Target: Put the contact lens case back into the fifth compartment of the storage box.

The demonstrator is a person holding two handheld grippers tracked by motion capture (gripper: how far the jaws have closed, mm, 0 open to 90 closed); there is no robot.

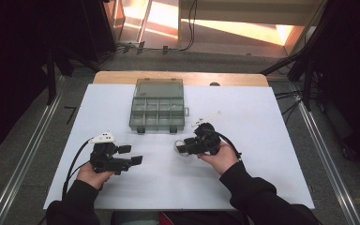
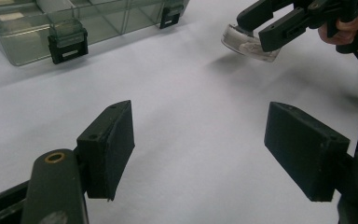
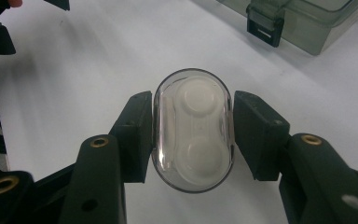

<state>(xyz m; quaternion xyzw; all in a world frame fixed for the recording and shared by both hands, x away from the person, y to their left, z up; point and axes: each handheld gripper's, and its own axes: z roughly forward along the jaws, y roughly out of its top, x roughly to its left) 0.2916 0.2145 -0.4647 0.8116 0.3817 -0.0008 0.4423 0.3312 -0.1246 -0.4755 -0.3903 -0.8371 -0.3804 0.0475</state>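
2 hand-held black grippers over a white table sheet (image 1: 262,140). Right gripper (image 3: 193,135): jaws closed against both long sides of a clear oval plastic case with a white 2-lobed insert (image 3: 193,128), held just above the sheet. Left gripper (image 2: 205,149): jaws wide apart, holding nothing. Translucent grey compartment box with black latches (image 1: 158,110): beyond both, lid shut

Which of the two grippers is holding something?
The right gripper: it is shut on a small clear oval plastic case with white inserts. The left gripper is open, with nothing between.
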